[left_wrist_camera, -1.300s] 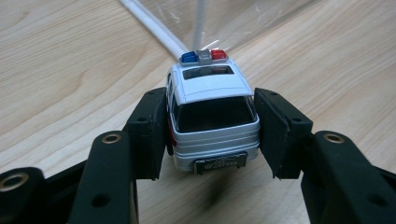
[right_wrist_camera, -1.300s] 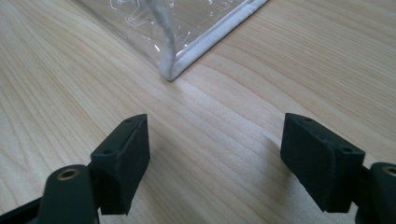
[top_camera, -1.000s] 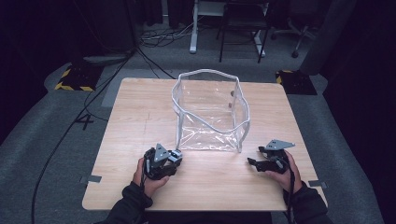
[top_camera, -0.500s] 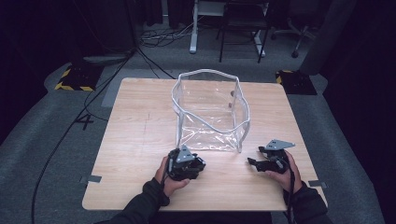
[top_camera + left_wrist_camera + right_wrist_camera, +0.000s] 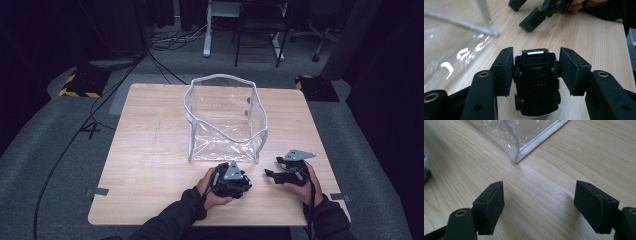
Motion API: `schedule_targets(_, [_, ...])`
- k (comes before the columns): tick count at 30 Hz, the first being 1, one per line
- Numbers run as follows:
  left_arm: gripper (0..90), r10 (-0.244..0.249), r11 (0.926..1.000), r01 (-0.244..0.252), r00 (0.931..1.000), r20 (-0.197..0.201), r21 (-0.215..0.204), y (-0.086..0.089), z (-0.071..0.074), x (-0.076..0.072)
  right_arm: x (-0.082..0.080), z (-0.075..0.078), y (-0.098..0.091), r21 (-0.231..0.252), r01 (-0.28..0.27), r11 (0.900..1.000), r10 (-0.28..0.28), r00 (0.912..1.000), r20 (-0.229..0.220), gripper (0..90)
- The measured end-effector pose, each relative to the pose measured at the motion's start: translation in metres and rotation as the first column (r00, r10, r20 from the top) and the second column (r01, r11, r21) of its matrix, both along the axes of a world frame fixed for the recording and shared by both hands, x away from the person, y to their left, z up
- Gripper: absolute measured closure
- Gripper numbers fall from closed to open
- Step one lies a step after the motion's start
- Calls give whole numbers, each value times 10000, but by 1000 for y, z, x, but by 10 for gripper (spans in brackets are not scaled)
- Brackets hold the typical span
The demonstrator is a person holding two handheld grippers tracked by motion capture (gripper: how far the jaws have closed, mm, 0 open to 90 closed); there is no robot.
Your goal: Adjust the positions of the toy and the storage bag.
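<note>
High view, left to right: my left gripper [image 5: 231,181] clenches one toy car [image 5: 535,82], wheels up, above the tabletop [image 5: 145,160] just in front of one clear, open-topped plastic bag [image 5: 225,117], in which I see nothing. My right gripper [image 5: 280,175] sits released, holding nothing.

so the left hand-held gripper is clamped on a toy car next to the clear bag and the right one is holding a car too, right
Not quite. The right hand-held gripper holds nothing: the right gripper view shows its jaws apart over bare table. The rest stands: in the left gripper view the left hand-held gripper is clamped on the toy car, underside up, next to the clear bag.
</note>
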State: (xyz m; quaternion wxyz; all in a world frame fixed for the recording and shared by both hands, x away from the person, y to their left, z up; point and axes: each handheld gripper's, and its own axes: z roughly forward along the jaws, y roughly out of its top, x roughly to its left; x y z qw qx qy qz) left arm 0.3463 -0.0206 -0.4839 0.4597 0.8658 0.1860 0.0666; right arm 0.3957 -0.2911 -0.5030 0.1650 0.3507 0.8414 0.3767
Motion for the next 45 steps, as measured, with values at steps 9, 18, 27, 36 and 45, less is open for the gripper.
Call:
schedule_targets(9, [471,-427,9985,425,9991,40,342,-13,1,7,0,0,0,3,-57,10000,57,10000,37,244])
schedule_targets(18, [455,-206,9980,220,9995,-254,584,-9,-4,11,0,0,0,38,6,10000,-6,10000,-34,243])
schedule_targets(27, [468,-149,9998,145,9995,279,133,-6,0,8,-1,0,1,52,27,10000,-27,10000,-75,243])
schedule_targets(36, [463,-191,9990,210,9987,-479,392,-4,-3,15,0,0,1,47,8,10000,-7,10000,-53,243])
schedule_targets(45, [323,299,9981,-241,9942,-1032,573,-11,-7,12,-1,0,1,53,18,10000,-17,10000,-74,243])
